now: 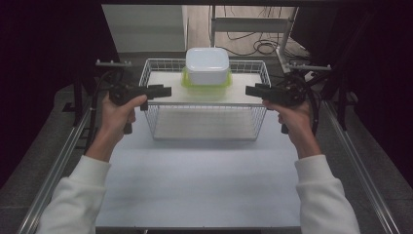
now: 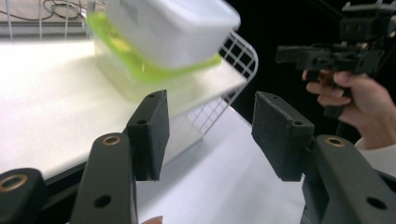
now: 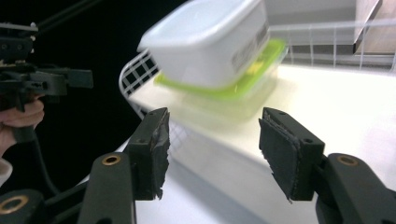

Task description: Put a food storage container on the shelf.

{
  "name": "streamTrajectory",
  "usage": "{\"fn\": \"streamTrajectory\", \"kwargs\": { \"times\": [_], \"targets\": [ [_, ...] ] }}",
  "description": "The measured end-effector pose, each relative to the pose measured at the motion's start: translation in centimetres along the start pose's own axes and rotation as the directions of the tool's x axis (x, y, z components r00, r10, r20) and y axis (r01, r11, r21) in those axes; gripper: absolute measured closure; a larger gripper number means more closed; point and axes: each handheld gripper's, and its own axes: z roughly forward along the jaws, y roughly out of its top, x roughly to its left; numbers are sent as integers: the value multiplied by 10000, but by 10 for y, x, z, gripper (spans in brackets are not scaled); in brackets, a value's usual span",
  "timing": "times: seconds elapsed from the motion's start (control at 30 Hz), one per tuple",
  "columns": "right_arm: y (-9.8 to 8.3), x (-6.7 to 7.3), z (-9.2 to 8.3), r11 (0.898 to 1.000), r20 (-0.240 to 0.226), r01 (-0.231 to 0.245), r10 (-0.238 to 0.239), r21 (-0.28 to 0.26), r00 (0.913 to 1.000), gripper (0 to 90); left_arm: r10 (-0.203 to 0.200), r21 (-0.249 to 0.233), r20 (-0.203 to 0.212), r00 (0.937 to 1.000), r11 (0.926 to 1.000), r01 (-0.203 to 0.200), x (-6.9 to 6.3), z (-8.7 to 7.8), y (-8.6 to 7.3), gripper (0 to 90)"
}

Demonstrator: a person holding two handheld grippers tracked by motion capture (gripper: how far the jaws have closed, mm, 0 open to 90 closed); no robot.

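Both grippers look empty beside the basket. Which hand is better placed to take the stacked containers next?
Neither clearly: the left gripper and right gripper flank the stacked containers evenly, jaws open.

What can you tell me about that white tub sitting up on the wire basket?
The white tub looks like smooth, opaque plastic, squarish with rounded corners. It stands upside down, wide end down, on a clear container with a lime-green lid. A printed label shows on one side wall in the right gripper view. Both rest on a white board across the wire basket. Nothing else touches it.
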Motion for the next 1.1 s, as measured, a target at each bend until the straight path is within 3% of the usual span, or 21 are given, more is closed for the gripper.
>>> {"fn": "streamTrajectory", "kwargs": {
  "times": [0.13, 0.27, 0.4, 0.57, 0.77, 0.9, 1.1],
  "targets": [
    [-26, 7, -10, 9984, -57, 512, -511, 239, 9987, 412, 310, 96, -56, 9995, 9995, -310, -5, -1, -33, 434],
    [-57, 16, -18, 9955, -219, 942, -940, 85, 9953, 412, 477, 212, -22, 9989, 9986, -476, -9, 2, -69, 390],
    [-84, 20, -23, 9947, -420, 1030, -1030, -20, 9938, 409, 679, 348, -139, 9976, 9971, -674, -11, 5, -101, 372],
    [-121, 19, -25, 9927, -441, 1151, -1135, 353, 9926, 403, 824, 515, -202, 9964, 9954, -812, -9, 4, -135, 355],
    [-159, 12, -25, 9907, -252, 1121, -1105, 777, 9936, 397, 1036, 1082, -513, 9933, 9893, -976, -6, 3, -162, 328],
    [-175, 7, -24, 9877, -79, 1059, -1057, 1150, 9944, 392, 873, 1295, -692, 9938, 9885, -779, -2, 3, -177, 327],
    [-195, 1, -22, 9823, 260, 948, -1003, 1617, 9946, 379, 919, 1483, -809, 9925, 9858, -792, -1, 7, -183, 326]
  ]
}}
